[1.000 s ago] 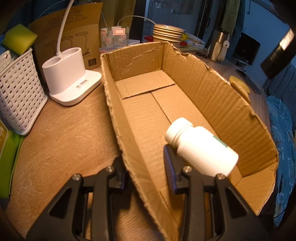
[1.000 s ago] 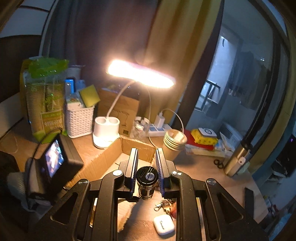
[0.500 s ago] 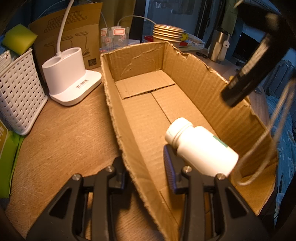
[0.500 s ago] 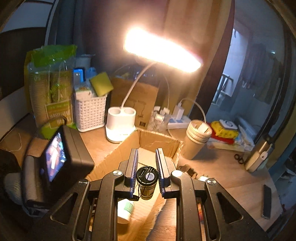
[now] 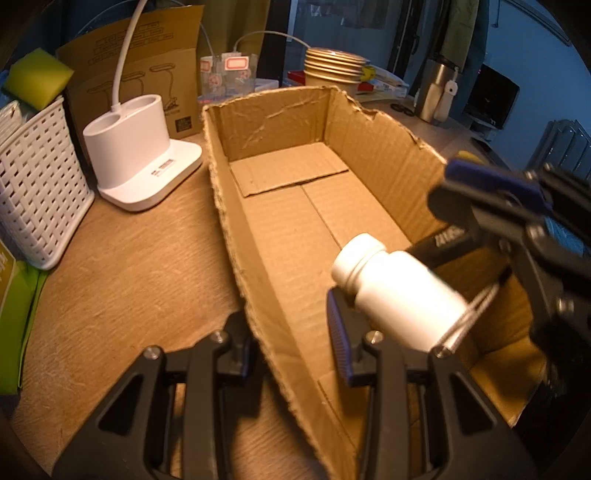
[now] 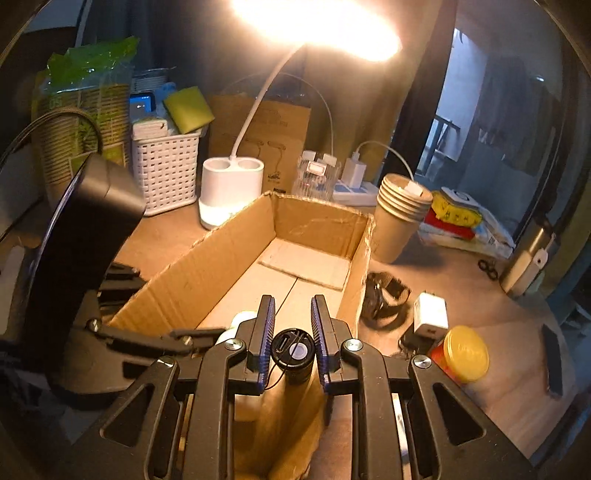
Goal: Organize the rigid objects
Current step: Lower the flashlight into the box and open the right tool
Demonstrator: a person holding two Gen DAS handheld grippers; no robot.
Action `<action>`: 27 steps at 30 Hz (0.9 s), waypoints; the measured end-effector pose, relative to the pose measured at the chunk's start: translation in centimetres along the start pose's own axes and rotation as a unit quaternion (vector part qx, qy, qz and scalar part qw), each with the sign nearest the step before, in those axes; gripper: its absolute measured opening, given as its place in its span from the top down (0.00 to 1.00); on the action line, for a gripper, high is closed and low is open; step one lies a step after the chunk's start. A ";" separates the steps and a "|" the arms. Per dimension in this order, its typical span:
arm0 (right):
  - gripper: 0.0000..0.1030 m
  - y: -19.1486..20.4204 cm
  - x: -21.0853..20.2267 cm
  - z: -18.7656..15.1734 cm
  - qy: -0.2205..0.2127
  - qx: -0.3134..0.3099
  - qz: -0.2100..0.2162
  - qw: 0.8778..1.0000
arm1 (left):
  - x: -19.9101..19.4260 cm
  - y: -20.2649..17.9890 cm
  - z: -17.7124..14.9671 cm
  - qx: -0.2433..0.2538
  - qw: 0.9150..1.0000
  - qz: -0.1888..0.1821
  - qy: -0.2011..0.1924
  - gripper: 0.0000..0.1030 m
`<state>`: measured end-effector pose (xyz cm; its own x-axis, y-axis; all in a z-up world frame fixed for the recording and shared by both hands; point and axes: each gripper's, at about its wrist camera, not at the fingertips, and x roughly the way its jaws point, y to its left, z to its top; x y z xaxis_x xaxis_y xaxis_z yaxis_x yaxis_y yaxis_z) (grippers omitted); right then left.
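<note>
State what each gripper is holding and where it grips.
Right gripper: a small black cylindrical flashlight, clamped across its body near the tail end. Left gripper: straddles the cardboard box wall, holding nothing.

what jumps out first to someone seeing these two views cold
The glaring lamp head at the top of the right wrist view floods the desk. Below it, the long open cardboard box fills the middle of both views, with a white bottle lying on its side at the near end. The right gripper holds a small black cylinder over the box, while the left gripper straddles the box's left wall.
</note>
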<state>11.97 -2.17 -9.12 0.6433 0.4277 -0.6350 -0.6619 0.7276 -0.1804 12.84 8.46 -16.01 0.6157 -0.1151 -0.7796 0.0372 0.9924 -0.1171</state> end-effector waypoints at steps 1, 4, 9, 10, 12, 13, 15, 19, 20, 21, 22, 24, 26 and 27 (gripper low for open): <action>0.79 0.0 0.0 -0.3 0.003 0.002 0.004 1.000 | 0.0 0.0 0.0 0.000 1.000 0.000 0.000 0.65; 0.78 -0.2 0.1 -1.3 0.010 0.016 0.013 1.000 | 0.0 0.0 0.0 0.000 1.000 0.000 0.000 0.65; 0.75 -0.3 -0.8 -1.6 0.005 0.028 0.026 0.999 | 0.0 -0.1 0.0 0.001 1.000 0.000 0.000 0.65; 0.74 -0.3 -1.0 -1.6 0.005 0.029 0.026 0.999 | 0.0 -0.1 0.0 0.000 1.000 0.000 0.000 0.65; 0.72 -0.3 -1.5 -1.7 0.002 0.033 0.030 0.999 | 0.0 -0.1 0.0 0.000 1.000 0.000 0.000 0.64; 0.72 -0.4 -1.7 -1.8 0.000 0.035 0.030 0.999 | 0.0 -0.2 0.0 0.001 1.000 0.000 0.000 0.64; 0.72 -0.7 -2.2 -1.9 -0.003 0.041 0.032 0.999 | 0.0 -0.2 0.0 0.001 1.000 0.000 0.000 0.64; 0.70 -1.4 -3.3 -2.0 -0.016 0.051 0.027 0.998 | 0.0 -0.2 0.0 0.001 1.000 0.000 0.000 0.64; 0.68 -1.7 -3.6 -1.9 -0.020 0.055 0.023 0.998 | 0.0 -0.2 0.0 0.001 1.000 0.000 0.000 0.64; 0.62 -2.1 -3.9 -1.9 -0.024 0.060 0.019 0.998 | 0.0 -0.2 -0.1 0.001 1.000 0.000 0.000 0.64; 0.58 -2.5 -4.2 -1.9 -0.028 0.066 0.016 0.997 | 0.0 -0.2 0.0 0.001 1.000 0.000 0.000 0.64; 0.57 -3.5 -4.7 -2.0 -0.034 0.078 0.011 0.996 | 0.0 -0.2 -0.1 0.001 1.000 0.000 0.000 0.64; 0.56 -4.3 -5.0 -2.2 -0.037 0.088 0.002 0.995 | 0.0 -0.2 0.0 0.001 1.000 0.000 0.000 0.64; 0.56 -4.7 -5.1 -2.3 -0.037 0.094 -0.001 0.995 | 0.0 -0.2 -0.1 0.001 1.000 0.000 0.000 0.64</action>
<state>10.92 -8.98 -6.79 0.6758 0.4602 -0.5758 -0.5818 0.8126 -0.0333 12.78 8.22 -16.01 0.6156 -0.1151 -0.7796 0.0385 0.9925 -0.1161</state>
